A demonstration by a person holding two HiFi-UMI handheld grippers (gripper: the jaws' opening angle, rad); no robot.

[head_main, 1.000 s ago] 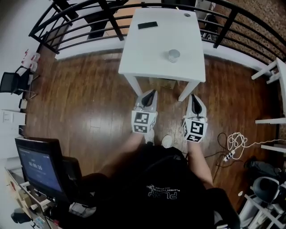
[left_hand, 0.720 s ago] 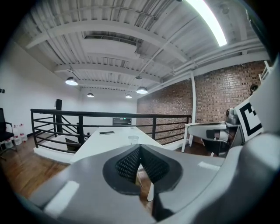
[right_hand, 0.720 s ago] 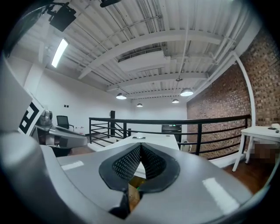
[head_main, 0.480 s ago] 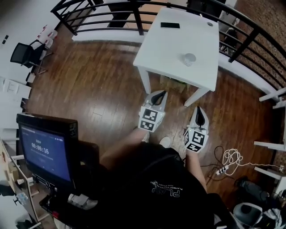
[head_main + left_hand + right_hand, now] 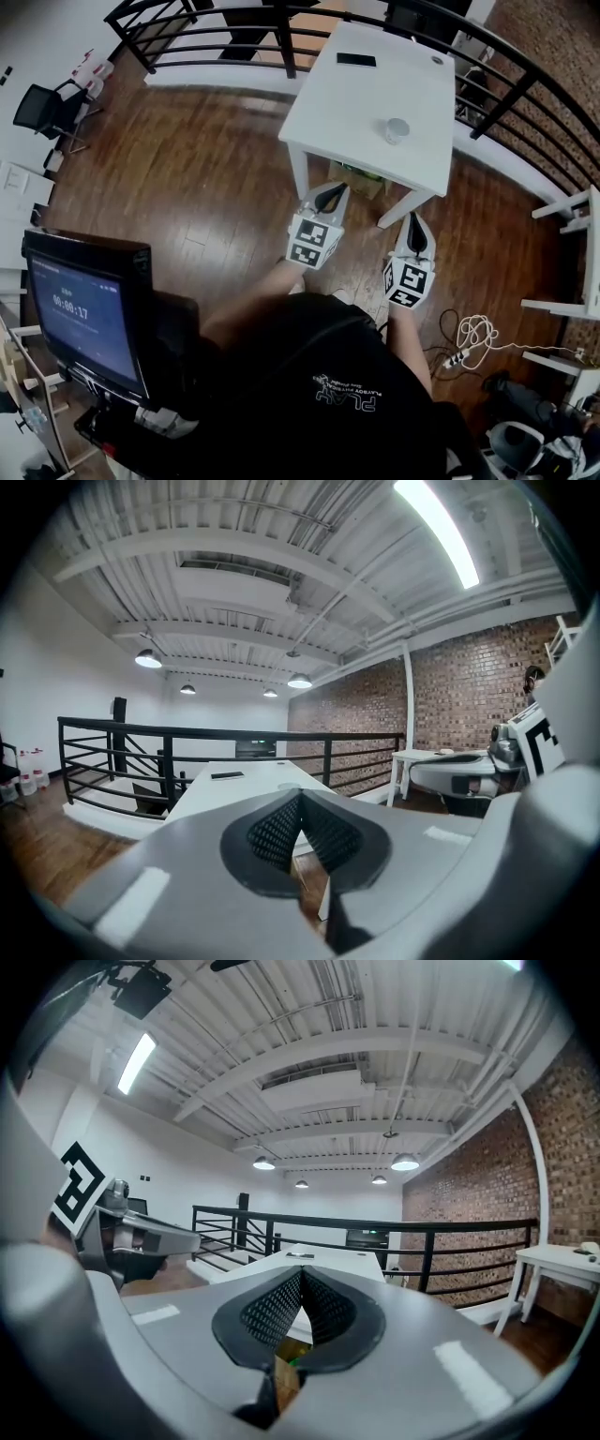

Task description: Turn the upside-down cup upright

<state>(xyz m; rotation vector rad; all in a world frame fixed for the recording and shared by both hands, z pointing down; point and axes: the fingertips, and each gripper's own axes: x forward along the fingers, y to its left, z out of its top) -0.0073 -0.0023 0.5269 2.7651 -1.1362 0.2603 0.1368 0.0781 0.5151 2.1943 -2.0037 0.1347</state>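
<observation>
**Both grippers closed and short of the table, cup untouched**

The cup, pale and see-through, stands alone on the white table, towards its near right part and not far from the edge. From the head view it is too small to tell which end is up, so nothing shows the flip as done.

The left gripper and the right gripper hang side by side over the wooden floor in front of the table, well apart from the cup. Each one's own view shows its ribbed pads pressed together at the tip with nothing between them.

As I judge it, the main risk is arriving with the jaws closed like this. A closed tip would nudge a light cup across the smooth top, and the near edge is close enough for it to go over. A weak pinch on a slick wall could also let it slip during the turn. A white cable and power strip lie on the floor by the person's right side, a likely snag for a step forward.

The monitor at the left shows a timer reading 00:00:17. The black shirt carries white lettering, its large word apparently "PLAY"; the smaller line is unreadable. A flat black device at the table's far end shows no legible marking.
</observation>
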